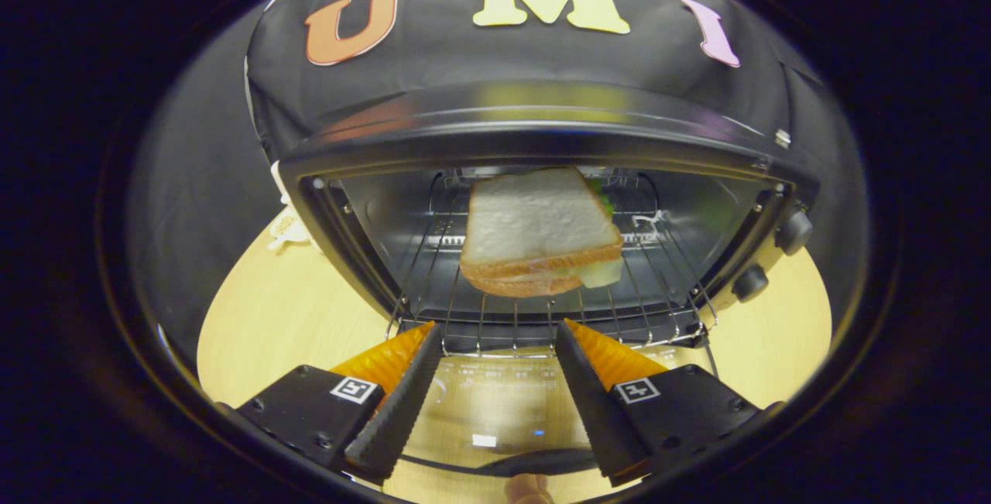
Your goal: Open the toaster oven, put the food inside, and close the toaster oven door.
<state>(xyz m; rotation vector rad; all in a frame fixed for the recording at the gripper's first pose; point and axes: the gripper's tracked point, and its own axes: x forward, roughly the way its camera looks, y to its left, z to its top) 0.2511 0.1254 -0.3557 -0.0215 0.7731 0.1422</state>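
Note:
The black toaster oven (542,140) stands open on a light wooden table (286,310), its glass door (495,403) folded down flat toward me. A sandwich (538,237) of white bread with a pale and orange filling lies on the wire rack (542,310) inside the cavity. My gripper (497,331) hovers over the lowered door, just short of the rack's front edge. Its fingers are spread apart and hold nothing. The sandwich lies beyond the fingertips, apart from them.
Two round black knobs (774,256) sit on the oven's right side panel. A dark handle bar (503,461) runs along the door's near edge below the fingers. Bare table shows to the left and right of the oven.

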